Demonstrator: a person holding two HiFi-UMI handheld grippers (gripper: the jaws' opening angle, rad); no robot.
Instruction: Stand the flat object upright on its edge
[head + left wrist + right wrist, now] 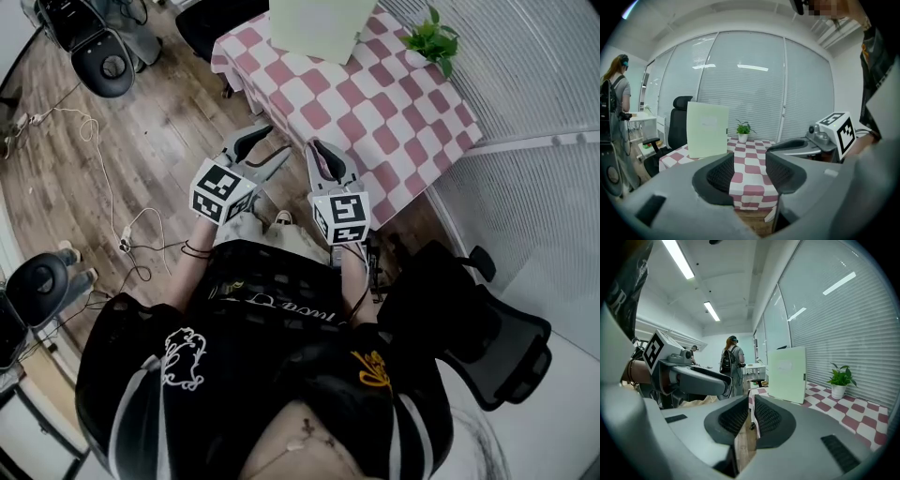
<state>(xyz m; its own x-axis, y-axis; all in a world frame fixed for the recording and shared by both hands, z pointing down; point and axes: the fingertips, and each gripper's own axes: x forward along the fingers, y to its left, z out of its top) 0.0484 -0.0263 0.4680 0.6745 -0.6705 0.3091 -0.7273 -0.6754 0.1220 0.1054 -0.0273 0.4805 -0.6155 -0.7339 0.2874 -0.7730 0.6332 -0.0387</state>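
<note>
The pale green flat rectangular board stands upright on its lower edge at the far end of the table with the pink-and-white checked cloth, and neither of my tools touches it. My left gripper is held short of the table's near edge, above the wooden plank floor, with its jaws apart and nothing between them. Just beside it, my right gripper has its jaws drawn together on nothing. A small green potted plant sits by the table's right edge, apart from the board.
</note>
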